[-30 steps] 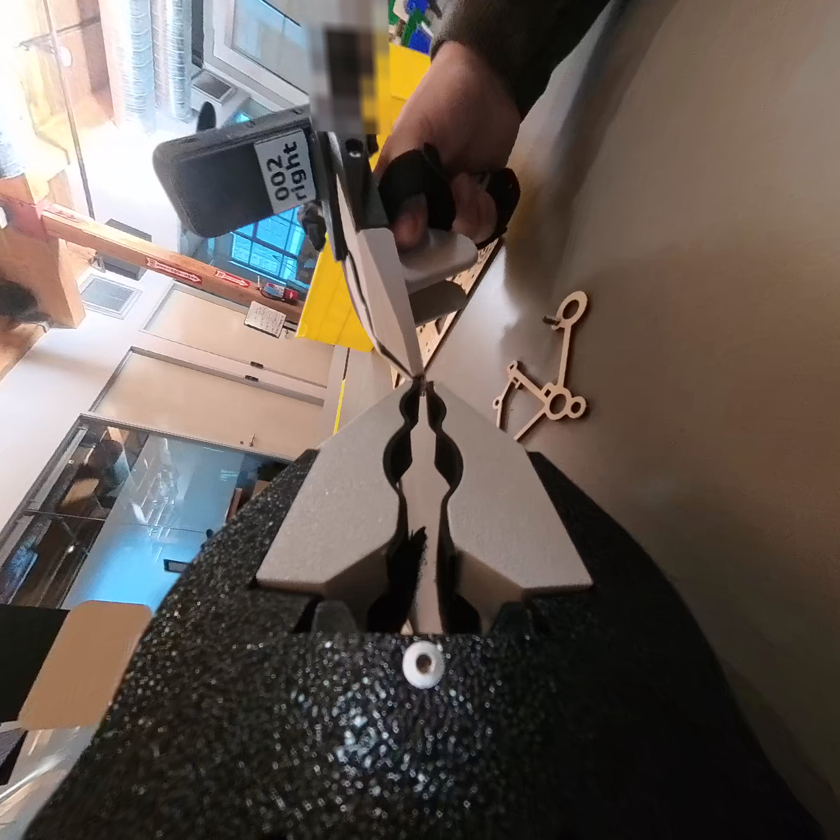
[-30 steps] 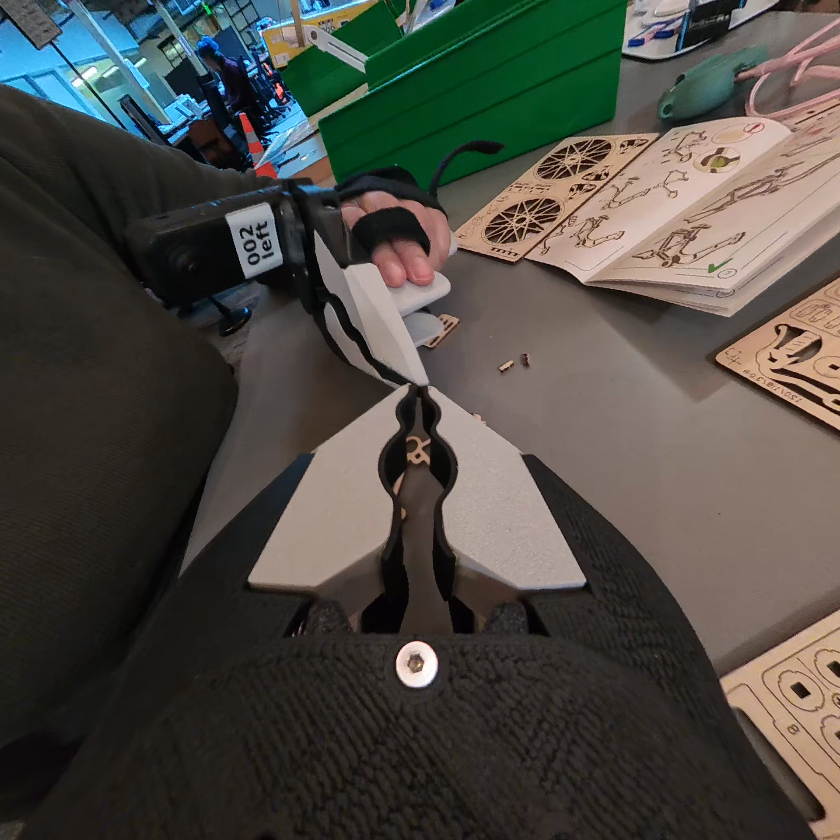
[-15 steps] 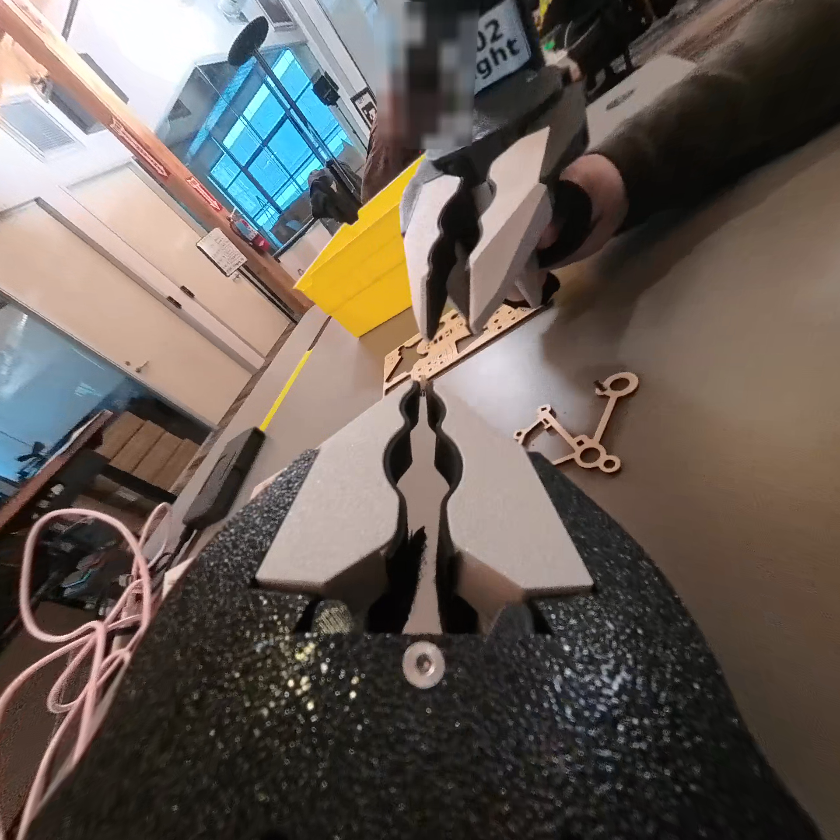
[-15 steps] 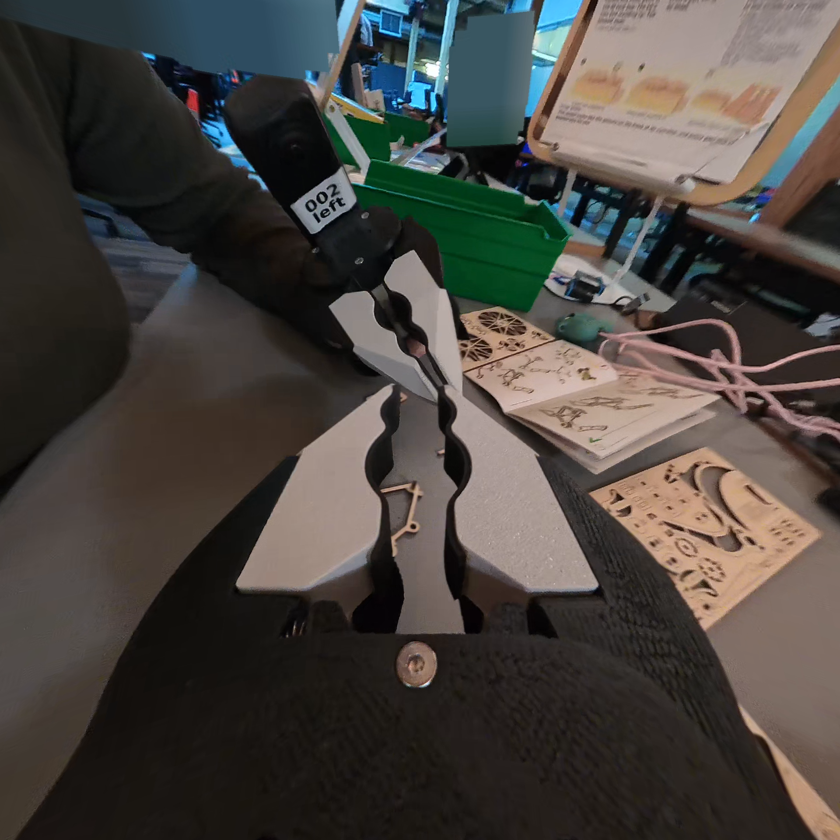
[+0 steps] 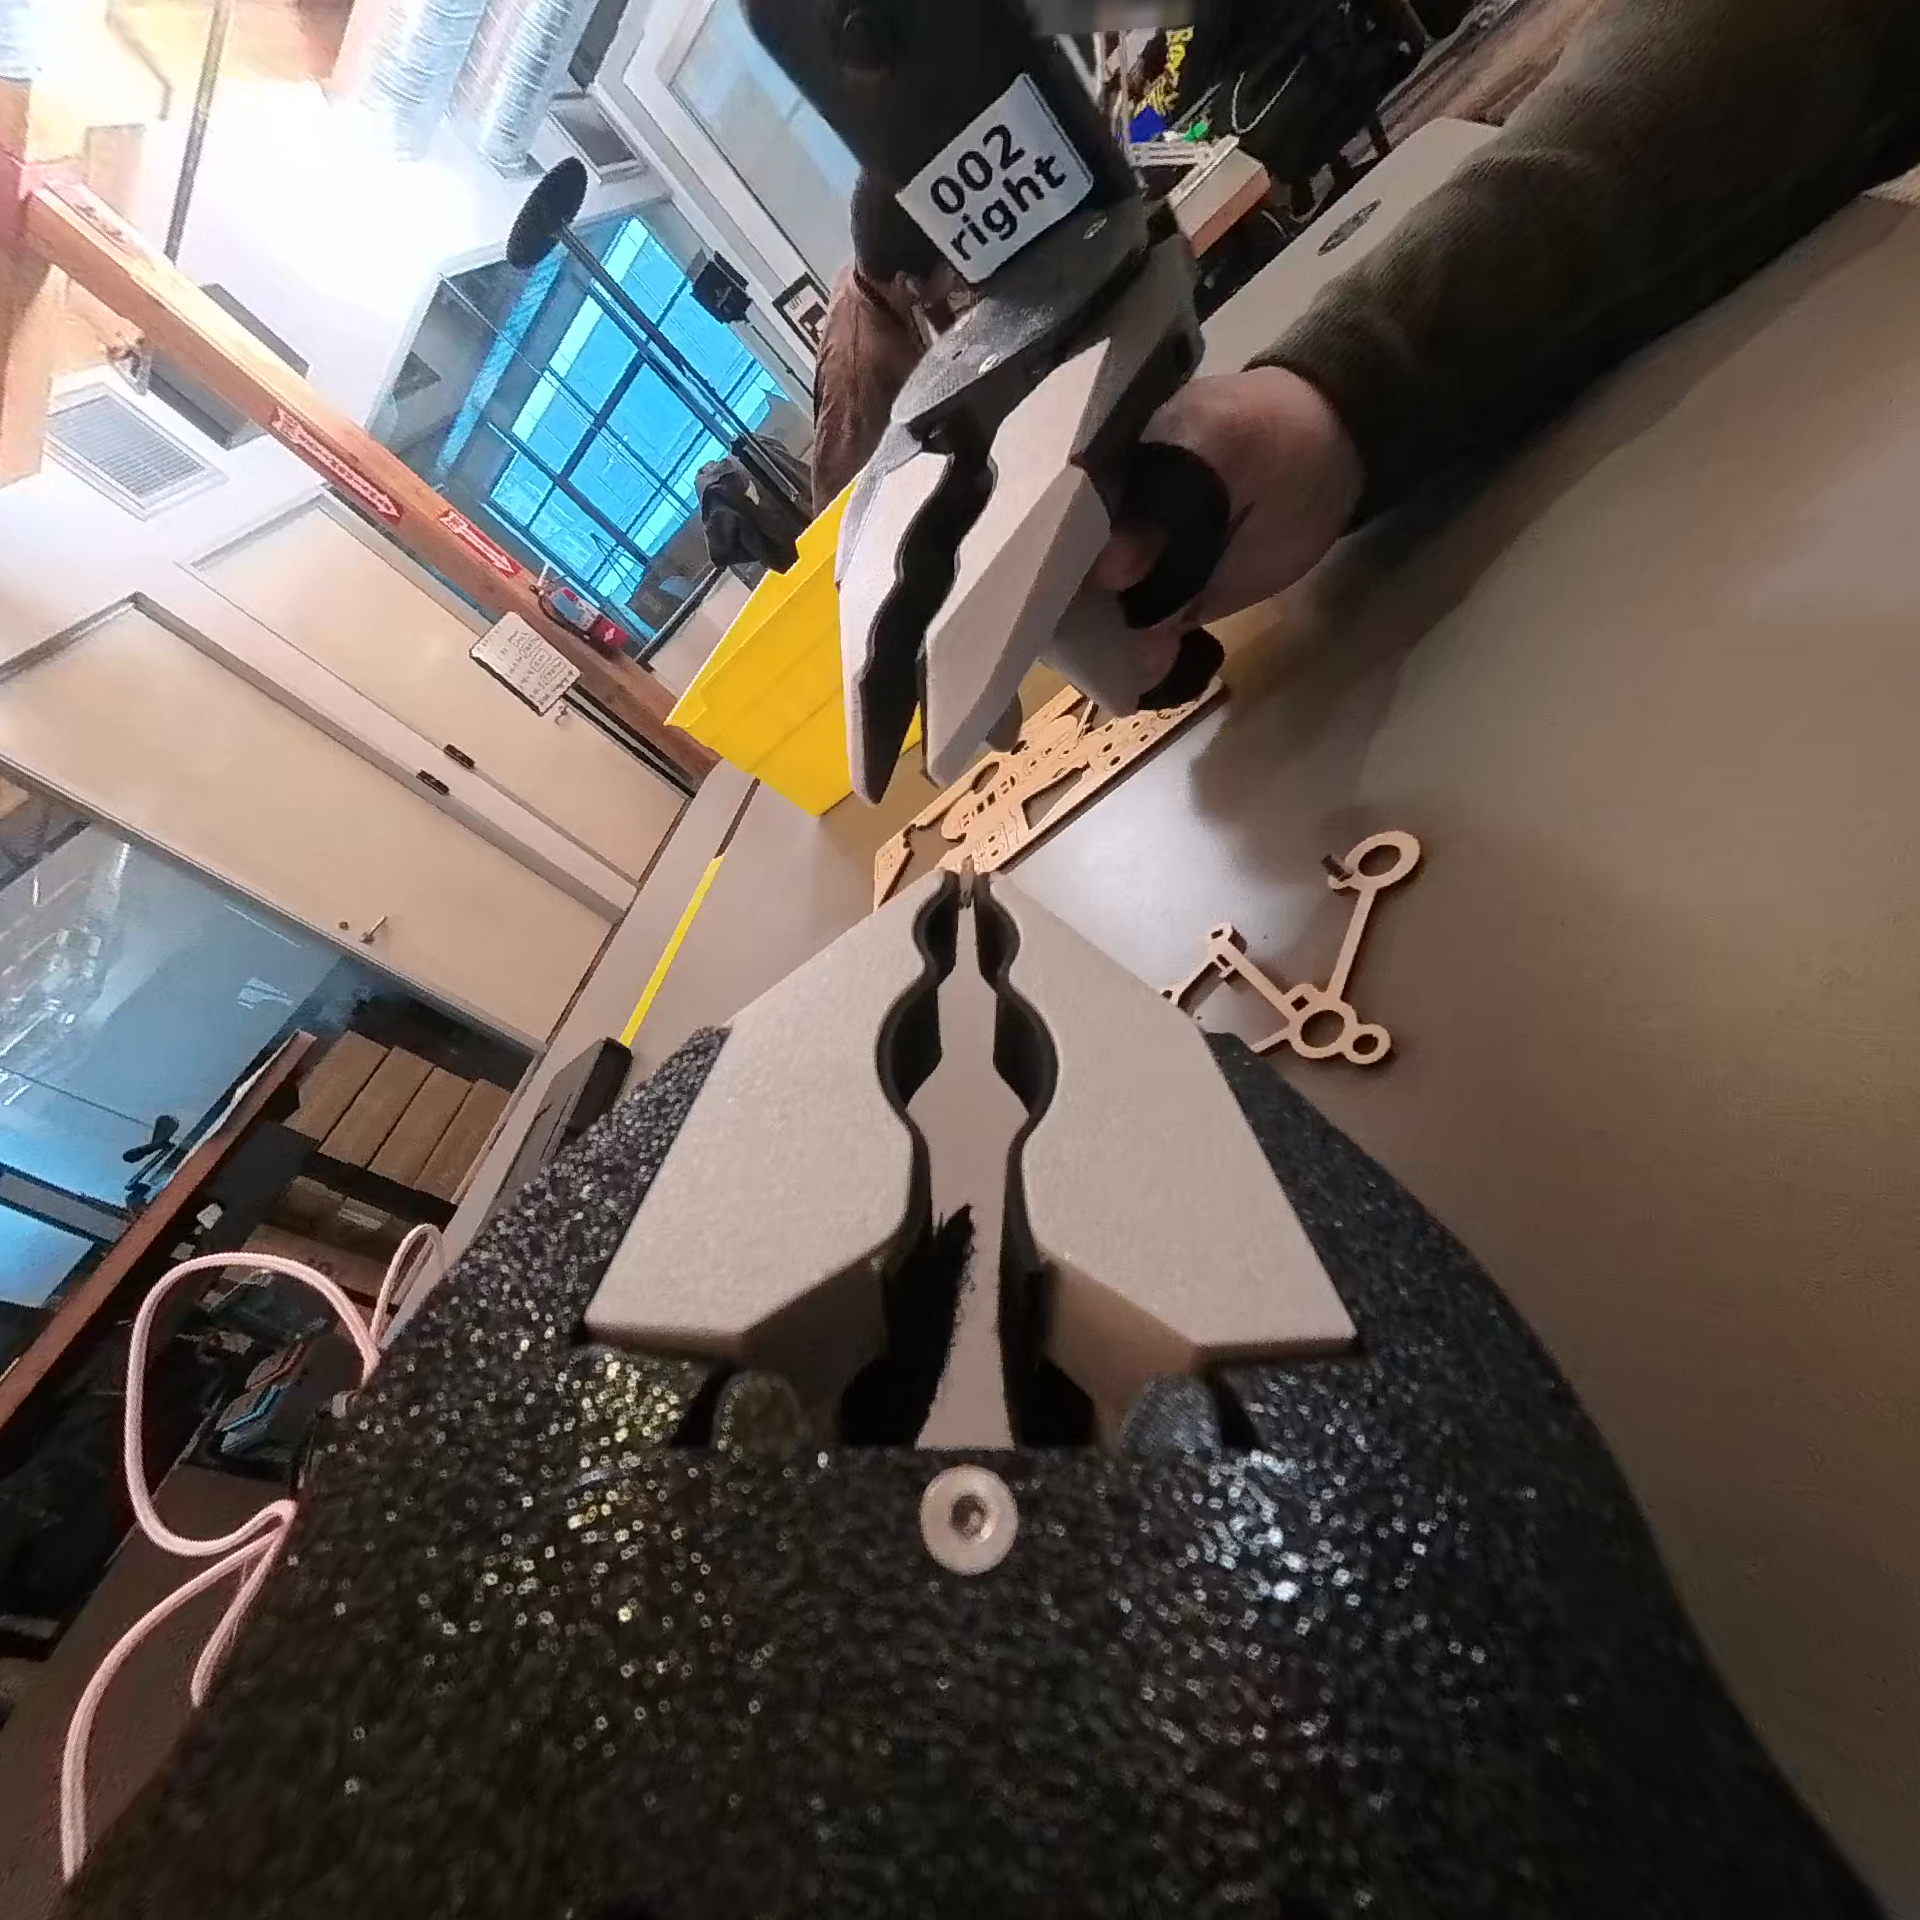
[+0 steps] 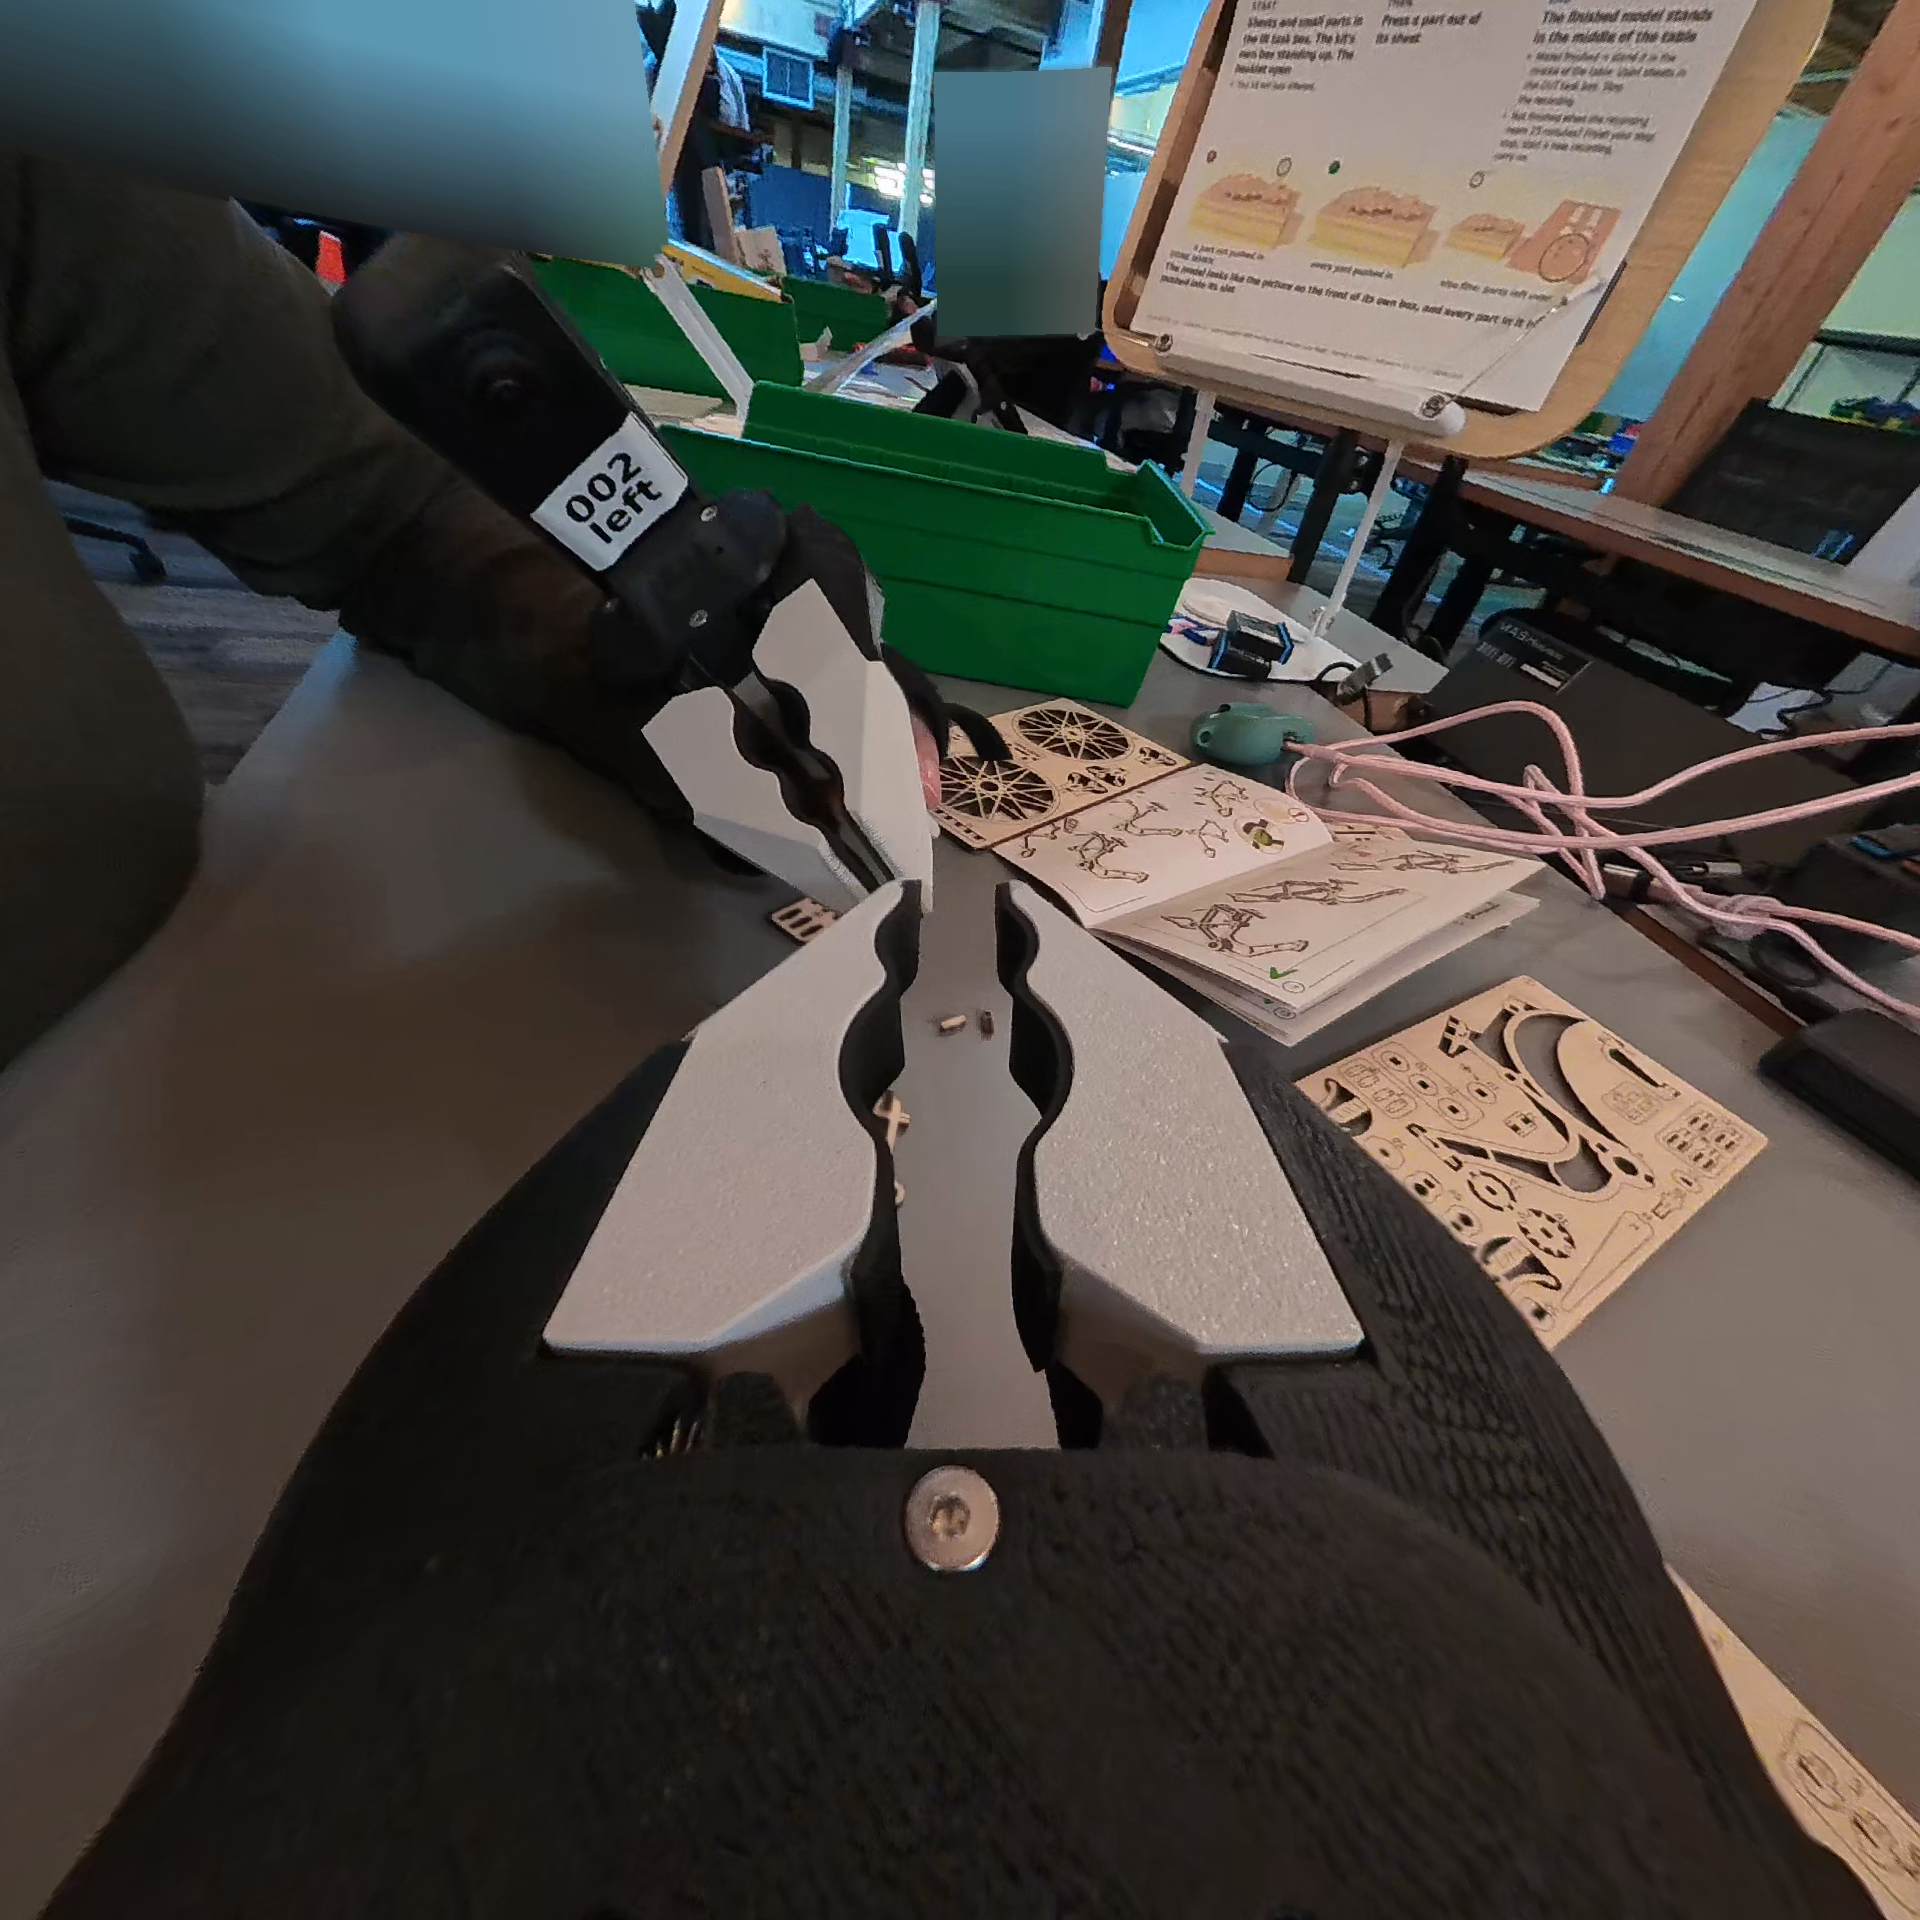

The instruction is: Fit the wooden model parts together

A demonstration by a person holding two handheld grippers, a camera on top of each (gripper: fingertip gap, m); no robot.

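My left gripper is shut, and a tiny pale wooden pin is pinched at its very tips, held above the grey table. My right gripper is open and empty; it also shows in the left wrist view, hovering just beyond the left tips. The left gripper shows in the right wrist view, its tips beside my right gripper's left fingertip. A flat wooden frame part with rings lies on the table right of the left gripper. Two small wooden pins lie on the table between the right fingers.
An open booklet, a sheet with wheels and a part sheet lie to the right. A green bin, a board on a stand and pink cables are behind. A yellow bin and another sheet lie beyond. The grippers are tip to tip, or close to it.
My right gripper was shut tip to tip with the left one a second ago; it has opened and drawn back a little. The left stays shut on the pin. Both grippers have turned.
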